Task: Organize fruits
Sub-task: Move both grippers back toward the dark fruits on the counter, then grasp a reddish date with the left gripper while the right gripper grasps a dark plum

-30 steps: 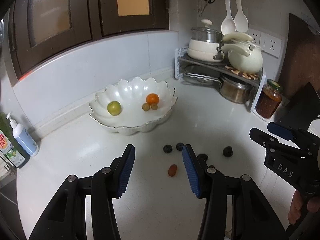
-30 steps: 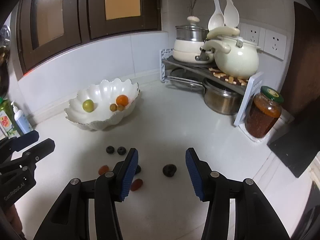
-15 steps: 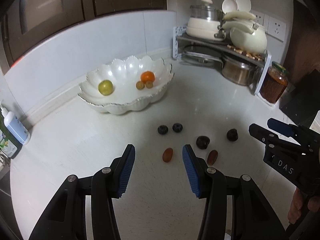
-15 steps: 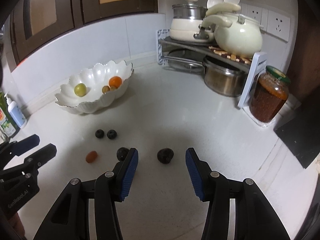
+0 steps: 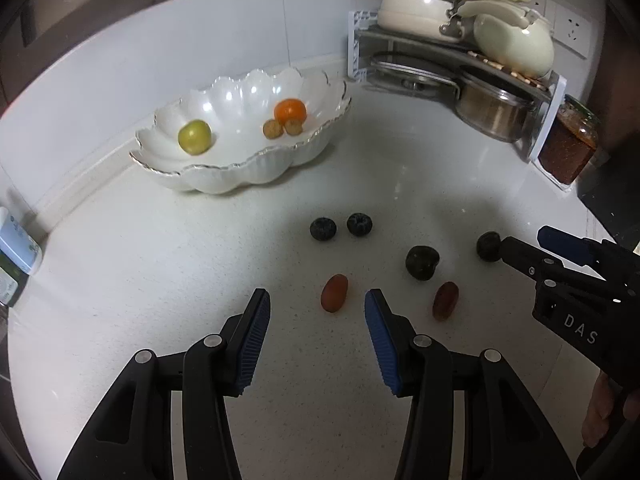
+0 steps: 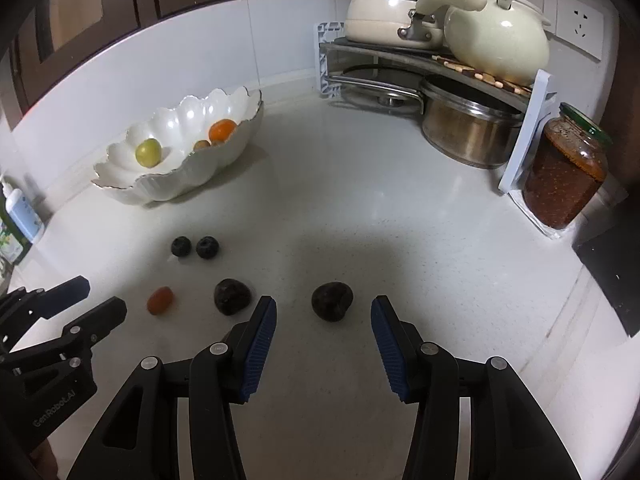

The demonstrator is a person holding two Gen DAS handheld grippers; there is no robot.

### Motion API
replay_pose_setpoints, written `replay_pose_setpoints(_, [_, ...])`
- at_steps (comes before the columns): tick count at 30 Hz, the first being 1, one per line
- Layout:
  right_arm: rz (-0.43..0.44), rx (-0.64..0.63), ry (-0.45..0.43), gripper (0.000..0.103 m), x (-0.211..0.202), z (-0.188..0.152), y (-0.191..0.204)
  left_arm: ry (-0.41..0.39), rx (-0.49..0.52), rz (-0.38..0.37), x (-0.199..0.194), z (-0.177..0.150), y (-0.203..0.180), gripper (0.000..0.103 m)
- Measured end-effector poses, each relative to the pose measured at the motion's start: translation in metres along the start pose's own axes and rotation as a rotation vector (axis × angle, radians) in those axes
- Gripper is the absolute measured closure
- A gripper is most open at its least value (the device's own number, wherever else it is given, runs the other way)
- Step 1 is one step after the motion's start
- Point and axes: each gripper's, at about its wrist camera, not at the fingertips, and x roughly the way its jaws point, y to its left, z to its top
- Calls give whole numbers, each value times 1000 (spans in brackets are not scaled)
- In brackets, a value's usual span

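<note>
- My left gripper has jaws apart, the reddish date on the table just ahead; closing off-centre could squirt it away.
- My right gripper, jaws apart, frames a dark wrinkled fruit; it may roll toward its neighbours, far from the scalloped bowl.

The bowl stands on the counter against the back wall, and everything else is placed from it. In the bowl lie a round fruit at its left, a larger fruit at its right, and two small fruits touching just before that one. Before the bowl, on the counter, two berries sit side by side; nearer still lie an oval fruit, a lumpy fruit to its right, another oval fruit and a second lumpy fruit farther right. Right of the bowl a corner rack holds pots, with a jar at its right end. Left of the bowl stands a bottle.
</note>
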Motion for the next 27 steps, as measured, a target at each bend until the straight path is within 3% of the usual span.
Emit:
replay_pose_setpoints(21, [6,36,56,52,42,-1,-8,55,22,-25,42,0,-5,56])
replay_pose_setpoints(27, [6,34,59,53,48,-1,-8,65,26,-34,48,1,-6,66])
